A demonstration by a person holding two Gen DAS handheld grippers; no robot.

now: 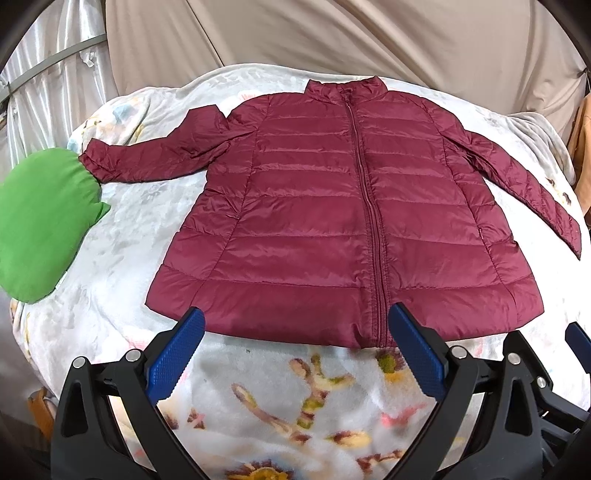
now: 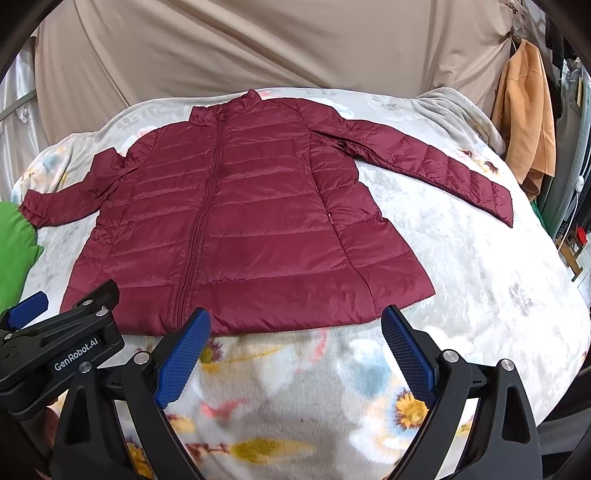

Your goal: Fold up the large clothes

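A maroon quilted puffer jacket (image 1: 332, 206) lies flat and zipped on a floral blanket, collar at the far side, hem towards me; it also shows in the right wrist view (image 2: 243, 221). Both sleeves are spread out: the left sleeve (image 1: 147, 158) bends towards a green item, the right sleeve (image 2: 436, 162) stretches out to the right. My left gripper (image 1: 295, 317) is open and empty, hovering just before the hem near the zip. My right gripper (image 2: 295, 321) is open and empty above the hem's right part. The left gripper also shows in the right wrist view (image 2: 62, 321).
A green fabric item (image 1: 40, 221) lies on the blanket at the left, touching the left cuff. The floral blanket (image 1: 288, 398) covers the whole surface. Beige drapes (image 1: 332, 33) hang behind. An orange garment (image 2: 528, 129) hangs at the right.
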